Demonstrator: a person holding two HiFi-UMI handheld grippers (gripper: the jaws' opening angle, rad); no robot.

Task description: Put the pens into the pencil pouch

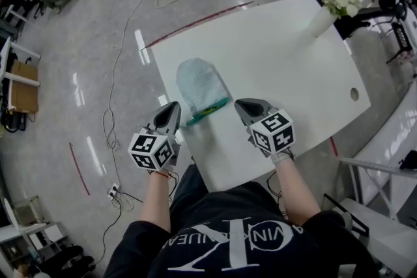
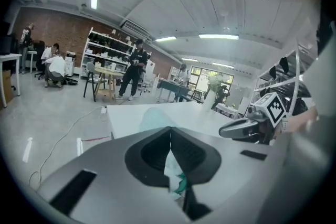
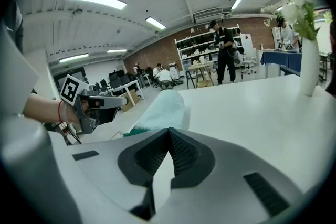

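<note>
Left gripper (image 1: 172,109) clenched, empty, at the near-left edge of the white table (image 1: 287,75). Pencil pouch (image 1: 201,83) lies flat on the near side of the table, between both grippers. It looks like soft, light fabric, likely to sag and slide. Best pinch point is the green strip (image 1: 210,110) along its near end. No loose pens visible; contents hidden. Right gripper (image 1: 245,105) clenched, empty. Vase of white flowers (image 1: 326,13) far right.

White table (image 1: 273,42): pouch (image 1: 199,84), flower vase (image 1: 321,21)
</note>
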